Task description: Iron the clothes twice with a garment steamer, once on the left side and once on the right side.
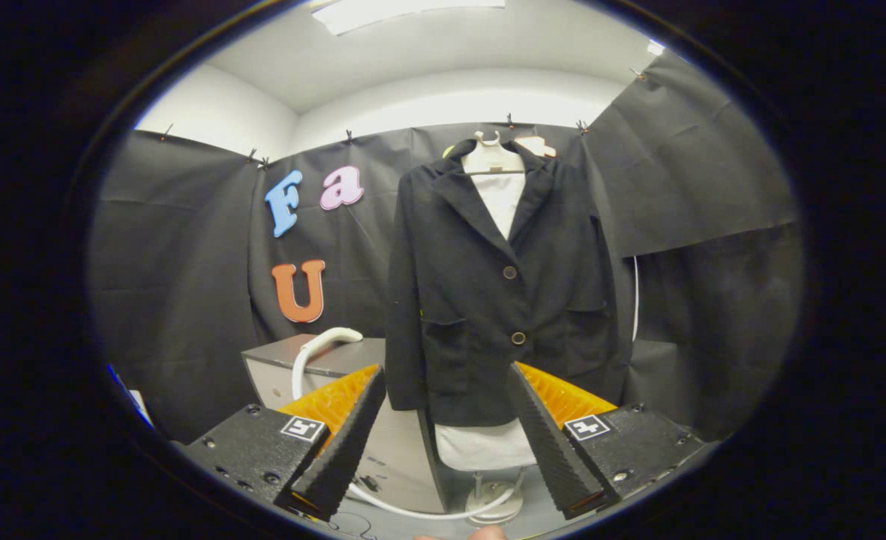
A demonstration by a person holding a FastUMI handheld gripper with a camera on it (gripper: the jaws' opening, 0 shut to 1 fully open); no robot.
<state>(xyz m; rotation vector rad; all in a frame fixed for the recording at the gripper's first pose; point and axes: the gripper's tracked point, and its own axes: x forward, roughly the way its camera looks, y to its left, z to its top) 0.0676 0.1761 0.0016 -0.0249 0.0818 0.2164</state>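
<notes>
The jacket (499,292), dark and buttoned at two places, hangs in the centre of the frame on a pale dress form (494,161) whose neck shows at the top centre and whose white body shows again below the hem. The form stands on a thin pole with a round foot (494,504) at the bottom centre. The jacket hangs straight and untouched; whether any pass has been made over it cannot be told from its look.

To the left of the jacket, in the lower left of the middle, a grey cabinet (315,367) stands against the wall. On its top lies the steamer head (330,337), a white curved handle, and its white hose (412,511) runs down and across the floor at the bottom centre toward the round foot.

At the bottom of the frame the gripper (443,401) has its fingers spread wide with nothing between them, one on either side of the jacket's hem as seen, both short of the cloth. A fingertip of the person (480,533) shows at the very bottom edge.

As I judge it, the task is at its start: the steamer lies on the cabinet, not taken up. Picking it up, the left-side pass and the right-side pass all remain.
</notes>
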